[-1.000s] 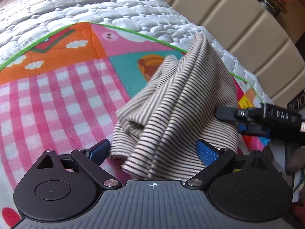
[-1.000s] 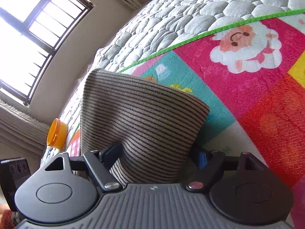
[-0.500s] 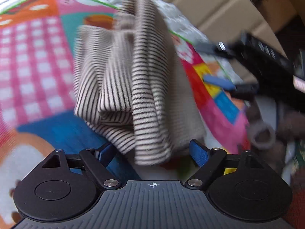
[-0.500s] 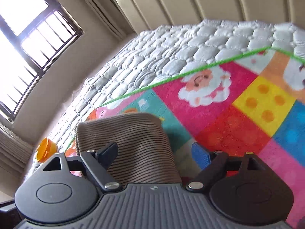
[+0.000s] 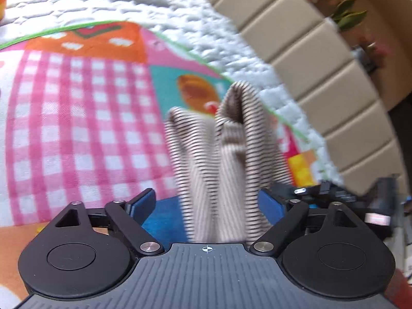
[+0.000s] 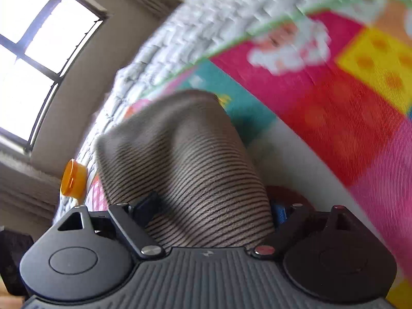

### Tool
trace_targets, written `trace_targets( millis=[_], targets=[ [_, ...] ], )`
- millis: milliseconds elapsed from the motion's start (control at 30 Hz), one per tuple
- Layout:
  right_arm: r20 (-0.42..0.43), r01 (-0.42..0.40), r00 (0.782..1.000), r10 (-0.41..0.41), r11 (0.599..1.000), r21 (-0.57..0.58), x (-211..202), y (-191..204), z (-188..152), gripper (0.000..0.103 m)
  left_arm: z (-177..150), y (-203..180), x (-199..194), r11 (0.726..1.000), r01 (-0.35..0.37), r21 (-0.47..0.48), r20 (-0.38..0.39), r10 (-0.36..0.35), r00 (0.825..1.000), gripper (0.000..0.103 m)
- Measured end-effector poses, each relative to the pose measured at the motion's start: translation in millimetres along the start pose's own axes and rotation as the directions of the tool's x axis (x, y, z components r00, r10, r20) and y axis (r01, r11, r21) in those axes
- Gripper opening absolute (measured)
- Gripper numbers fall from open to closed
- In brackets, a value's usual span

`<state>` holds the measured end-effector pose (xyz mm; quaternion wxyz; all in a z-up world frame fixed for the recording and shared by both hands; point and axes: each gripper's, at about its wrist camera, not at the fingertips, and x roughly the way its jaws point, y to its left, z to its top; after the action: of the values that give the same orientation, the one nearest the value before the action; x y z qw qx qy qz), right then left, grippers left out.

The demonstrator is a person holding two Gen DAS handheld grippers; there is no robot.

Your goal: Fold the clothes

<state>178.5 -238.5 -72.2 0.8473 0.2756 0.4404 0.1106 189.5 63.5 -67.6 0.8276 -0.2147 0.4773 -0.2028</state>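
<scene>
Two grippers, left gripper closing, right gripper, striped garment between jaws

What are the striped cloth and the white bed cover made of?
Striped garment: apparently soft knit fabric, matte; fine dark stripes on beige, drapes in loose folds. White bed cover: apparently padded quilted textile, matte; its puffy stitched bumps suggest this, though the view is blurred.

Play mat lies on quilted mattress. Striped garment bunched over mat's far part. Headboard stands beyond mat, behind mattress. Small cup sits on mattress off mat's edge, window behind it.
</scene>
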Motion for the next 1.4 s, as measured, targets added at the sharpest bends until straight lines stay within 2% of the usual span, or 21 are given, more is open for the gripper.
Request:
trace_targets(
  millis=[67, 133, 167, 233, 267, 333, 400, 500, 633, 667, 767, 867, 967, 1033, 1067, 1100, 1167, 1267, 1333, 1367, 1400],
  targets=[
    [0.054, 0.039, 0.998, -0.033, 0.992, -0.119, 1, 16, 2, 0.083, 0, 1, 5, 0.997, -0.068, 0.039, 0.006, 0.068, 0.998, 0.079],
    [0.124, 0.139, 0.986, -0.11, 0.957, -0.256, 3, 33, 1, 0.082, 2, -1, 6, 0.989, -0.119, 0.087, 0.031, 0.116, 0.993, 0.077],
    [0.171, 0.189, 0.976, -0.137, 0.923, -0.335, 0, 45, -5, 0.082, 2, 0, 7, 0.985, -0.137, 0.102, 0.039, 0.134, 0.99, 0.076],
    [0.285, 0.29, 0.945, -0.161, 0.817, -0.498, -11, 71, -24, 0.082, 3, 1, 9, 0.981, -0.159, 0.108, 0.039, 0.156, 0.987, 0.072],
    [0.311, 0.314, 0.937, -0.16, 0.778, -0.545, -14, 82, -34, 0.082, 3, 3, 10, 0.98, -0.167, 0.106, 0.035, 0.165, 0.986, 0.071],
    [0.31, 0.314, 0.939, -0.149, 0.739, -0.596, -14, 101, -54, 0.082, 5, 5, 11, 0.982, -0.167, 0.088, 0.03, 0.165, 0.986, 0.071],
    [0.308, 0.313, 0.941, -0.138, 0.698, -0.644, -15, 119, -74, 0.082, 7, 8, 12, 0.985, -0.159, 0.066, 0.03, 0.157, 0.987, 0.07],
    [0.277, 0.342, 0.939, -0.205, 0.655, -0.674, 10, 130, -100, 0.082, 9, 9, 14, 0.987, -0.152, 0.053, 0.033, 0.151, 0.988, 0.069],
    [0.379, 0.471, 0.882, -0.28, 0.527, -0.707, 25, 136, -119, 0.079, 7, 9, 11, 0.987, -0.151, 0.05, 0.039, 0.149, 0.988, 0.068],
    [0.394, 0.488, 0.873, -0.288, 0.521, -0.7, 23, 137, -119, 0.076, 7, 10, 11, 0.987, -0.152, 0.051, 0.039, 0.15, 0.988, 0.068],
    [0.42, 0.529, 0.849, -0.322, 0.505, -0.682, 20, 138, -120, 0.075, 7, 10, 12, 0.987, -0.155, 0.052, 0.035, 0.153, 0.988, 0.067],
    [0.413, 0.537, 0.842, -0.348, 0.452, -0.713, 33, 137, -125, 0.076, 7, 10, 13, 0.986, -0.158, 0.053, 0.032, 0.156, 0.987, 0.067],
    [0.452, 0.563, 0.824, -0.342, 0.4, -0.723, 39, 134, -122, 0.083, 6, 8, 12, 0.985, -0.162, 0.054, 0.038, 0.16, 0.986, 0.067],
    [0.453, 0.554, 0.83, -0.325, 0.384, -0.739, 35, 130, -116, 0.079, 3, 7, 9, 0.989, -0.144, 0.042, 0.044, 0.142, 0.989, 0.065],
    [0.442, 0.536, 0.84, -0.315, 0.355, -0.766, 33, 129, -114, 0.068, 2, 6, 8, 0.992, -0.122, 0.035, 0.042, 0.121, 0.992, 0.061],
    [0.431, 0.518, 0.849, -0.305, 0.324, -0.791, 31, 127, -111, 0.062, 2, 4, 9, 0.995, -0.098, 0.027, 0.036, 0.097, 0.995, 0.052],
    [0.411, 0.485, 0.864, -0.291, 0.266, -0.833, 25, 124, -106, 0.041, 1, 1, 15, 0.996, -0.088, 0.022, 0.026, 0.087, 0.996, 0.04],
    [0.396, 0.459, 0.871, -0.291, 0.197, -0.866, 14, 118, -93, 0.027, -2, -8, 28, 0.989, -0.123, 0.082, 0.023, 0.122, 0.992, 0.039],
    [0.375, 0.428, 0.891, -0.254, 0.199, -0.882, -2, 130, -90, 0.022, -4, -13, 33, 0.986, -0.115, 0.117, 0.023, 0.113, 0.993, 0.037],
    [0.36, 0.405, 0.904, -0.23, 0.193, -0.894, -8, 139, -93, 0.021, -3, -11, 35, 0.99, -0.096, 0.107, 0.015, 0.095, 0.995, 0.032],
    [0.336, 0.373, 0.917, -0.214, 0.167, -0.913, -7, 146, -101, 0.021, -2, -8, 37, 0.994, -0.073, 0.081, 0.004, 0.073, 0.997, 0.029]
  ],
)
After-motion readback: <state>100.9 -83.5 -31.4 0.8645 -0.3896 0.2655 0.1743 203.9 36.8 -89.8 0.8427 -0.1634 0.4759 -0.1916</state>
